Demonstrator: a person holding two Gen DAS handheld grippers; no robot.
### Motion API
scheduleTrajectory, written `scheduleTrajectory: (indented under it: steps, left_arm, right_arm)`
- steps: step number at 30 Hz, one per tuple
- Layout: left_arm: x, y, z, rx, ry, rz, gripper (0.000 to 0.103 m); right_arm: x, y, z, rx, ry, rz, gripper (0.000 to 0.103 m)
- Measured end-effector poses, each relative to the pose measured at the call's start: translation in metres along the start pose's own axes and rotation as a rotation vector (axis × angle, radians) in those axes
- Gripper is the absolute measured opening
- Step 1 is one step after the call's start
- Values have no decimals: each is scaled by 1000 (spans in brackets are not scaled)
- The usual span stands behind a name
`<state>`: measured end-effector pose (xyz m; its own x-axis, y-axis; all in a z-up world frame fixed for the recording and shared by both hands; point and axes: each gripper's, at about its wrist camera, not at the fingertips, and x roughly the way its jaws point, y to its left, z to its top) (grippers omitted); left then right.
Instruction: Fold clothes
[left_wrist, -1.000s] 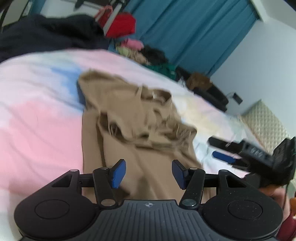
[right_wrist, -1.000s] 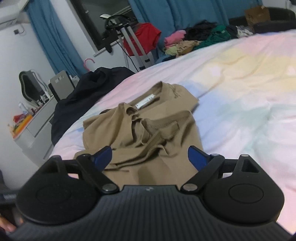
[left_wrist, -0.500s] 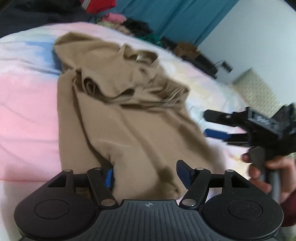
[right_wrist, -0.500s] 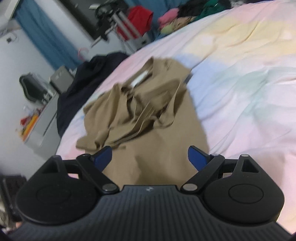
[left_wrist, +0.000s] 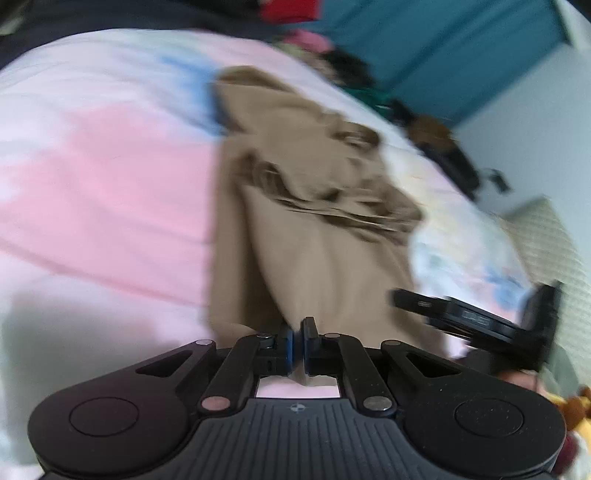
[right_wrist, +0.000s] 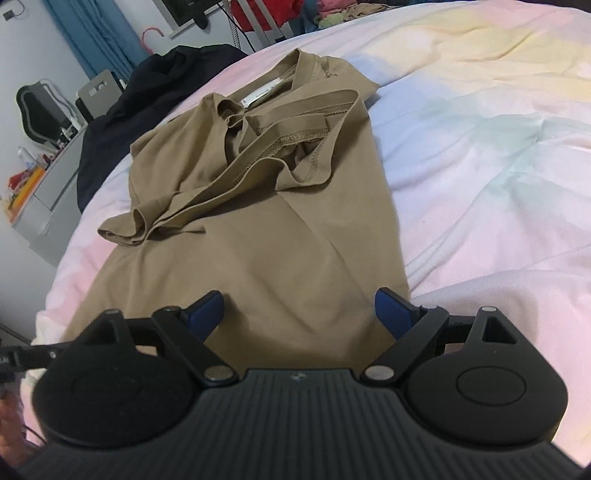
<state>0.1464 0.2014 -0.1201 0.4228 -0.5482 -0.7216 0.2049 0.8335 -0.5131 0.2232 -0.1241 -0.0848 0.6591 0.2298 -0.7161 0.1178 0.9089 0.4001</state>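
Observation:
A tan T-shirt (right_wrist: 266, 229) lies on the pastel bedsheet (right_wrist: 498, 155), its sleeves bunched across the upper half and a white neck label at the far end. In the left wrist view the shirt (left_wrist: 314, 206) is blurred. My left gripper (left_wrist: 297, 347) is shut on the shirt's near hem. My right gripper (right_wrist: 299, 314) is open, its blue pads low over the near hem, one on each side of the cloth. The right gripper also shows in the left wrist view (left_wrist: 480, 317), to the right of the shirt.
A dark garment (right_wrist: 155, 85) lies at the bed's far left edge. A grey desk (right_wrist: 40, 199) with small items stands beside the bed. A pile of clothes (left_wrist: 332, 55) and blue curtains (left_wrist: 461, 48) are beyond the bed. A cream quilted cushion (left_wrist: 554, 251) sits on the right.
My left gripper closed on the shirt's near hem. My right gripper moved down closer to the hem and stayed open.

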Motion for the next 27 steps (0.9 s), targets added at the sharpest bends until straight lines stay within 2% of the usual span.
scheduleTrajectory:
  steps: [3, 6, 8, 9, 11, 12, 16, 18, 20, 22, 25, 27]
  left_arm:
    - [8, 9, -1, -44, 11, 92, 6]
    - [4, 9, -1, -49, -24, 116, 10]
    - [-7, 4, -2, -44, -61, 88, 18]
    - [-12, 2, -3, -46, -75, 65, 29]
    - [-21, -5, -7, -53, -88, 15, 45]
    - [-25, -10, -11, -48, -85, -3, 48]
    - [-27, -34, -34, 9, -6, -60, 51]
    - [-18, -37, -43, -24, 35, -102, 56]
    - [-2, -38, -49, -62, 70, -100, 62]
    - [17, -38, -50, -101, 85, -68, 62]
    - [39, -19, -42, -275, 41, -99, 62]
    - [39, -10, -42, -346, -7, -161, 60]
  right_arm:
    - [1, 1, 0, -7, 2, -8, 90]
    - [1, 3, 0, -11, 2, -15, 90]
    - [0, 3, 0, -12, 2, -20, 90]
    - [-1, 3, 1, -9, 1, -20, 90]
    - [-2, 1, 2, 9, -1, -18, 90]
    - [-3, 0, 2, 17, -3, -16, 90]
    - [-2, -2, 4, 47, -7, -19, 90]
    - [0, 1, 2, 26, -1, -30, 90]
    - [2, 5, 1, -4, 4, -46, 91]
    - [3, 8, 0, -25, 5, -57, 92]
    - [3, 11, -2, -35, 0, -63, 92]
    - [3, 12, -4, -42, -2, -68, 92]
